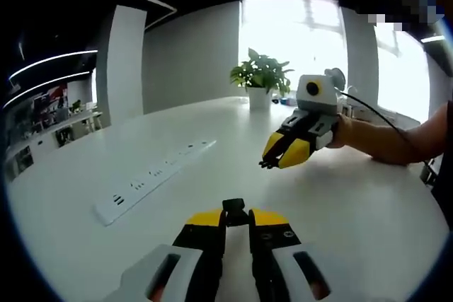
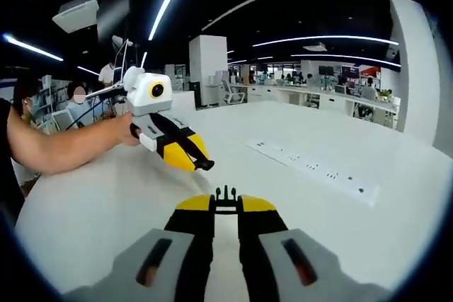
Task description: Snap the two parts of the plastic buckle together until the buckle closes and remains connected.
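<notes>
While left tool point(image 1: 236, 211) clamps socket half point(image 1: 234, 207), right tool point(image 2: 226, 199) clamps pronged half point(image 2: 226, 193); left gripper view adds plant point(image 1: 260, 76).

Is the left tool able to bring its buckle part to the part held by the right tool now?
Probably yes: left tool grips a black plastic buckle part, right tool holds the other black part, with bare white table between them.

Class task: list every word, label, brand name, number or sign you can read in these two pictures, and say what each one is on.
No text can be read.
Power strip: sockets and small marks, too small to read.
Posters on the far wall: blurred, unreadable.
Yellow and black tools: no lettering visible.
</notes>
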Action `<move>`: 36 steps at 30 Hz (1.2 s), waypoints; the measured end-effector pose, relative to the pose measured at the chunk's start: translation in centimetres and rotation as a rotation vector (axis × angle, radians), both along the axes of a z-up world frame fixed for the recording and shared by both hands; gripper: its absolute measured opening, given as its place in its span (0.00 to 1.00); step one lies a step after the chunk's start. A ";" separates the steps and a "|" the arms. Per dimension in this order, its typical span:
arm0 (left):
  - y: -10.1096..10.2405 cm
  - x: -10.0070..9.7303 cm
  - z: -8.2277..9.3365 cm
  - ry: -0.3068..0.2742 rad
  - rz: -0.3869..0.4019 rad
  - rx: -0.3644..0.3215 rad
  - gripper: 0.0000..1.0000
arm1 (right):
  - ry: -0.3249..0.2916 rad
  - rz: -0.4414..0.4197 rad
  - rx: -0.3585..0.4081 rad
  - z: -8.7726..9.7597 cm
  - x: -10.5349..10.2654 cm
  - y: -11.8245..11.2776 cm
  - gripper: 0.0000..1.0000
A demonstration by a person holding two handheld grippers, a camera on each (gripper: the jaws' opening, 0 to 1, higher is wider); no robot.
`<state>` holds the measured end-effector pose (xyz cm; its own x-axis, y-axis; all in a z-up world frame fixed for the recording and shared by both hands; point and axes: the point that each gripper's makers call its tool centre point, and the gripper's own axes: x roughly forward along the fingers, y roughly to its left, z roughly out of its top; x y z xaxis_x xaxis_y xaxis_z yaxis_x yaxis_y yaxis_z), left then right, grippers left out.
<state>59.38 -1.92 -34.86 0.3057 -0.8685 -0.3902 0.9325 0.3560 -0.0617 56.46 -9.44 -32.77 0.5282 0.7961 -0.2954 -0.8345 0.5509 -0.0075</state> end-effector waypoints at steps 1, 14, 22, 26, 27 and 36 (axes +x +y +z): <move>0.1 0.1 0.2 -0.001 0.001 -0.002 0.12 | -0.003 -0.003 0.003 0.2 0.0 0.0 0.10; 0.4 -0.1 1.3 -0.006 -0.008 -0.058 0.12 | -0.041 -0.013 -0.015 0.6 0.4 -0.2 0.10; 0.3 -0.3 1.7 -0.011 -0.021 -0.074 0.12 | -0.066 -0.010 -0.025 0.8 0.5 -0.3 0.10; 0.3 -0.4 1.7 -0.010 -0.019 -0.073 0.12 | -0.070 -0.007 -0.021 0.9 0.4 -0.2 0.10; 0.3 -0.4 1.7 -0.010 -0.018 -0.073 0.12 | -0.070 -0.005 -0.020 0.9 0.4 -0.2 0.10; -0.1 -1.3 2.3 0.010 -0.056 -0.082 0.11 | -0.076 -0.005 -0.017 1.4 0.2 -0.2 0.10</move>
